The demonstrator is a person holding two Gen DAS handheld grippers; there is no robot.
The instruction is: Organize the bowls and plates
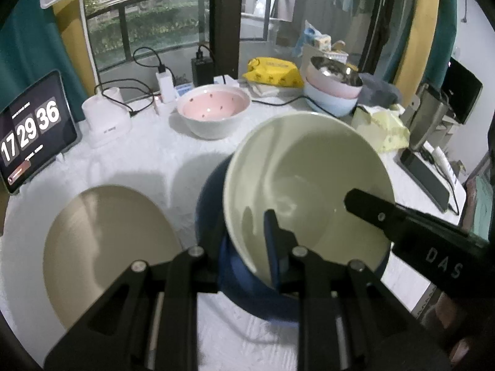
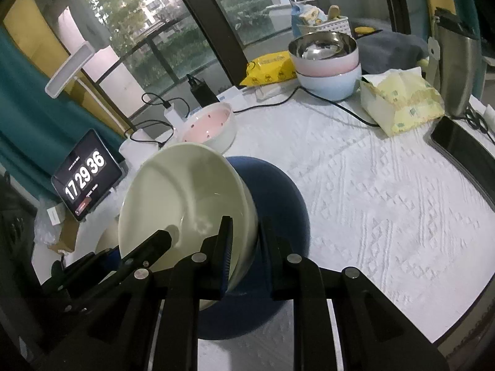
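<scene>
Tabletop (image 2: 386,185): white textured cloth
Blue plate (image 2: 278,191): flat, under the bowl
Beige plate (image 1: 102,247): just left of the blue plate
Cream bowl (image 1: 309,179): tilted, above the blue plate
Left tool (image 1: 247,247): nearly closed, pinching the bowl's near rim
Right tool (image 2: 247,244): nearly closed, gripping the bowl's wall

left tongs (image 1: 247,241): clamped, angled down | right tongs (image 2: 247,247): clamped, angled down

Bowl (image 1: 309,185) tilted above plate (image 1: 210,204), second plate (image 1: 105,247) to its left; patterned bowl (image 1: 213,111) behind, stacked bowls (image 1: 332,88) back right, tablet (image 1: 31,130) far left.
</scene>
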